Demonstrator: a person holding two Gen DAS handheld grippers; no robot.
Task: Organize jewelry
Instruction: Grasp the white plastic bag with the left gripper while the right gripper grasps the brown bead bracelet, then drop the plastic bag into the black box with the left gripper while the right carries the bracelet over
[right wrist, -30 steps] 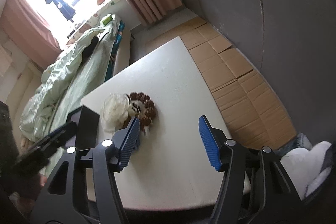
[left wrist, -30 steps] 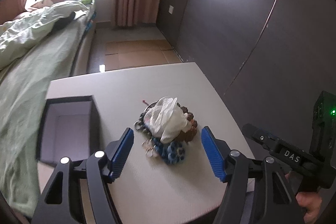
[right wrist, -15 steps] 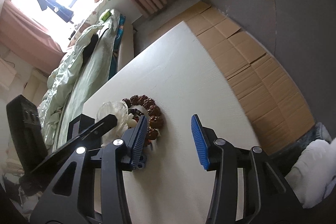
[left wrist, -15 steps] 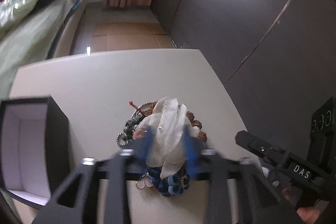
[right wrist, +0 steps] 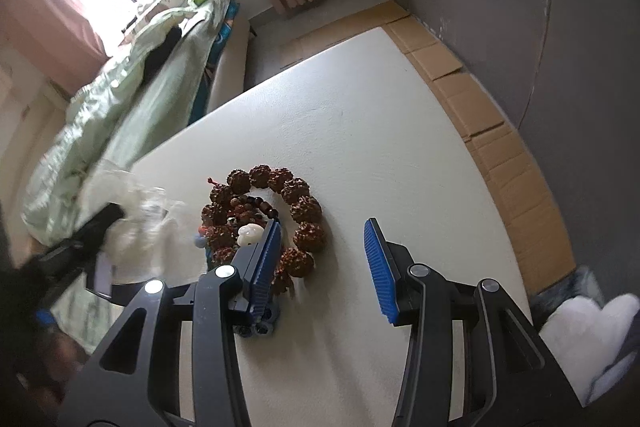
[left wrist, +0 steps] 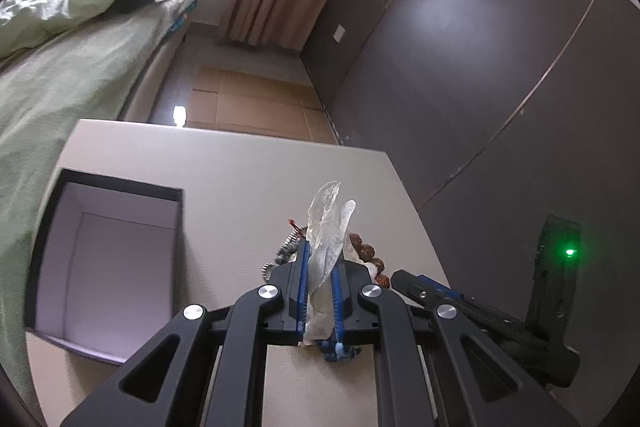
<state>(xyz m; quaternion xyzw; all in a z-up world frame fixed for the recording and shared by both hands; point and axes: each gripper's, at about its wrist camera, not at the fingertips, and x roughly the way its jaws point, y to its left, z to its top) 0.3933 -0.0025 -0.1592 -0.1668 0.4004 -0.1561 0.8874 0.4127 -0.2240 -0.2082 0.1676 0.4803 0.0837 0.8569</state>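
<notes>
Open dark box with pale lining (left wrist: 108,259) sits left of the jewelry heap, nothing in it: sorting barely begun. Left gripper (left wrist: 320,291) clenched on translucent white plastic bag (left wrist: 328,227) above heap. Brown knobbly bead bracelet (right wrist: 276,211) lies mid-table; right gripper (right wrist: 324,259) gapes beside it. White tabletop (right wrist: 380,131) beyond heap bare, edge near right.

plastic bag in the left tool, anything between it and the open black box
Nothing visible. The left tool is shut on the plastic bag, and only bare table lies between it and the open black box to its left.
</notes>
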